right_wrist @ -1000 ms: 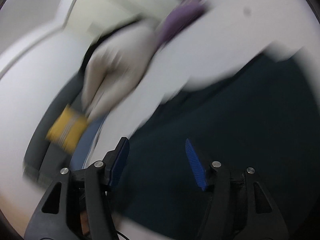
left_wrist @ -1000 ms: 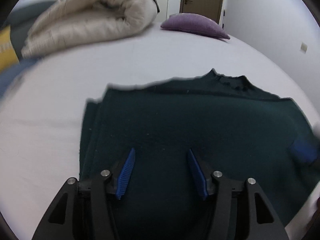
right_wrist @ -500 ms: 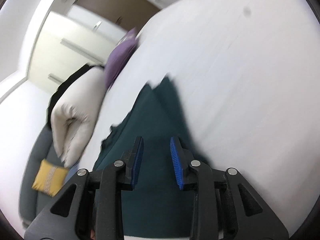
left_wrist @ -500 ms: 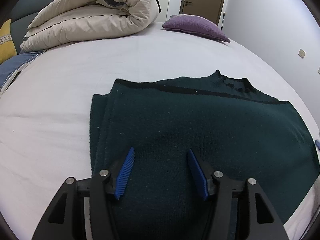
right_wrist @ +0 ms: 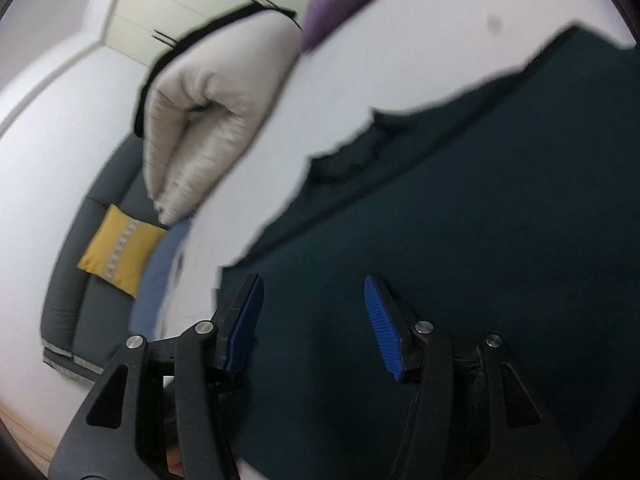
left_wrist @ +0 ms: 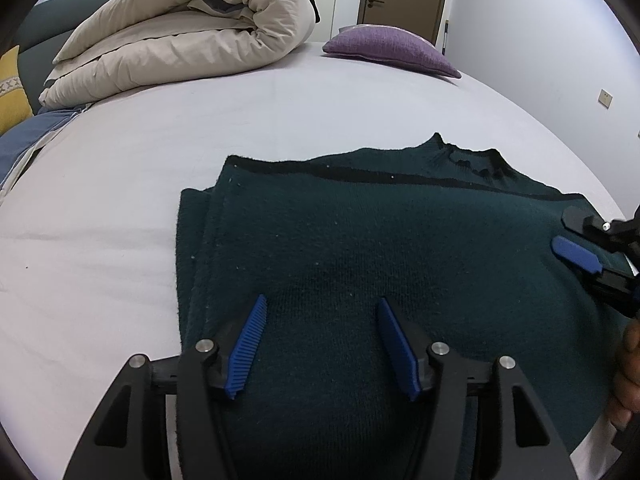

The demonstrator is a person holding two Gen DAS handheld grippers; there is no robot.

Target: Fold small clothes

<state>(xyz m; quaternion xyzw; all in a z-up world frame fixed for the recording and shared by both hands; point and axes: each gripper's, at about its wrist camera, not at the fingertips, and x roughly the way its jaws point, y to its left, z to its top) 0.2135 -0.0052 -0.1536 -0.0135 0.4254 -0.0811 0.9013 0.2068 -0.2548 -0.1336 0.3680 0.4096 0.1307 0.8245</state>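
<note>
Your dark green sweater (left_wrist: 380, 264) lies flat on the bed (left_wrist: 160, 152), folded over on itself, close to the bed's near edge. Its collar (left_wrist: 468, 156) points toward the far side, and a dark band runs along the upper fold line just below it. On the sweater's left side you can see stacked layers, one edge stepping out slightly past the other.

Your left gripper (left_wrist: 320, 340) sits over the near middle of the sweater with its jaws spread wide and nothing between them; whether the blue pads (left_wrist: 248, 344) touch the knit cannot be told. Your right gripper (left_wrist: 576, 240) reaches in over the sweater's right side, and its own view, which is blurred, shows its jaws also spread apart with only sweater fabric (right_wrist: 460, 220) under them.

Left of the sweater you have a wide stretch of bare sheet out to the bed's left edge, and more bare sheet beyond the collar. Well apart at the far left corner lies a rolled cream duvet (left_wrist: 180, 36), and a purple pillow (left_wrist: 388, 48) rests at the far edge. A yellow cushion (left_wrist: 12, 88) sits beyond the left edge.
</note>
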